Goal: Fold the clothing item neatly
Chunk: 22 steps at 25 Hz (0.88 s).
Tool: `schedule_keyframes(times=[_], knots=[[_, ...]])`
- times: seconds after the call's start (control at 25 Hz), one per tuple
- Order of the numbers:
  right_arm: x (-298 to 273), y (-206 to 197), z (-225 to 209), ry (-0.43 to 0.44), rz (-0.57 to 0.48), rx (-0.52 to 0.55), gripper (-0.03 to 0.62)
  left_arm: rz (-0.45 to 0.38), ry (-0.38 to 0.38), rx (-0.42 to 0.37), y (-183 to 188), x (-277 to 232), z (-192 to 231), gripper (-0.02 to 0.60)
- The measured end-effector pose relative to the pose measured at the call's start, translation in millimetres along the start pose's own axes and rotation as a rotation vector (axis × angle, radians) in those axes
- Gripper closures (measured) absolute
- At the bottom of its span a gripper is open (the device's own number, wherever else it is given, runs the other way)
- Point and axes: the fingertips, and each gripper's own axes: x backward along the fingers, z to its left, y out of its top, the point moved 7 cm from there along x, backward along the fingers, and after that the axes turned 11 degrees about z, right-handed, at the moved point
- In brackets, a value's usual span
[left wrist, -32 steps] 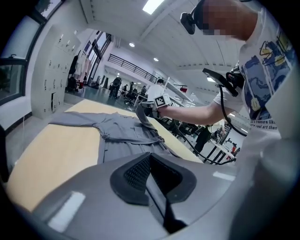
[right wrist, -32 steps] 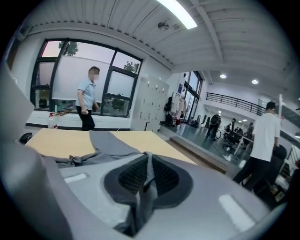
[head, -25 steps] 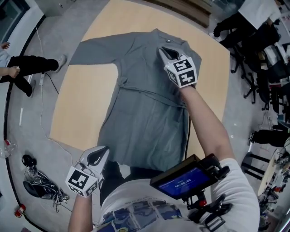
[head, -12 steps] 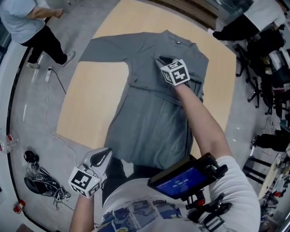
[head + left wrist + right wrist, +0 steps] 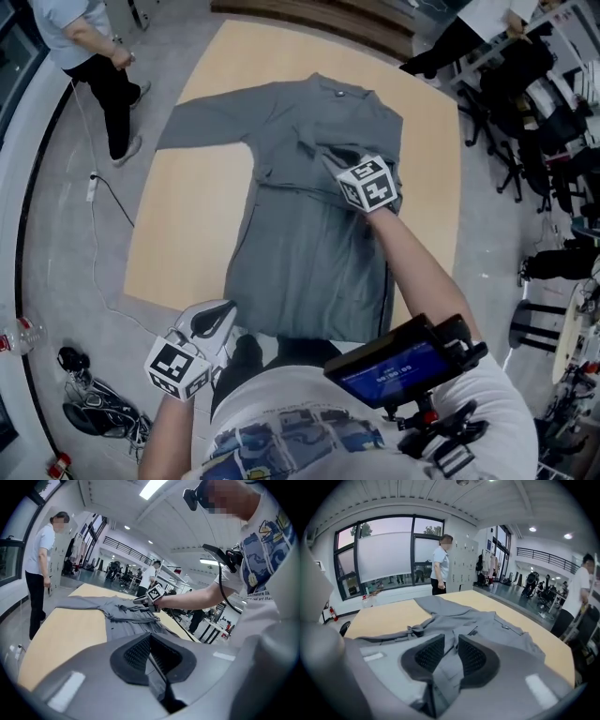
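Garment: one grey long-sleeved robe [image 5: 309, 244] lies flat along the middle of the tabletop [image 5: 187, 225], collar toward the far edge and hem hanging over the near edge.
Waist tie: one [image 5: 295, 187], lying loose across the middle of the robe.
Done so far: the right-hand sleeve appears to be folded in over the chest, since no sleeve sticks out on that side.
Left to do: the other sleeve [image 5: 202, 122] is spread toward the far left corner. The body looks unfolded at full length, so most of the folding remains.
Right gripper [image 5: 324, 157]: over the chest. Its jaws have just been opening and stand slightly apart, with grey cloth showing in the gap but the pads not pressing it.
Left gripper [image 5: 221, 309]: jaws closed together on nothing, held off the near edge, clear of the robe.
Count: two grippers, one table, one bystander [image 5: 94, 47] off the far left corner.
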Motion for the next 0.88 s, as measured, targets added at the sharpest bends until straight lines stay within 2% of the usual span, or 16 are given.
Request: schedule_keyframes(times=[0.24,0.44,0.56,0.68,0.88], knots=[[86,-30,81,-0.023,-0.087,-0.065,0.513,0.011,-0.076,-0.101,0,13,-5,0.575],[178,-74,168,-0.048,-0.116,-0.167,0.513,0.042,-0.193,-0.186,3,28,-30,0.575],[221,-103,209,-0.071,-0.126,-0.218,0.513,0.066,-0.237,-0.227,5,30,-43,0.575],[228,-139,236,-0.078,-0.138,-0.246,0.513,0.055,-0.242,-0.243,-5,12,-44,0.575],[258,-178,263,-0.057,-0.155,-0.239,0.514,0.049,-0.212,-0.235,-2,-1,-73,0.575]])
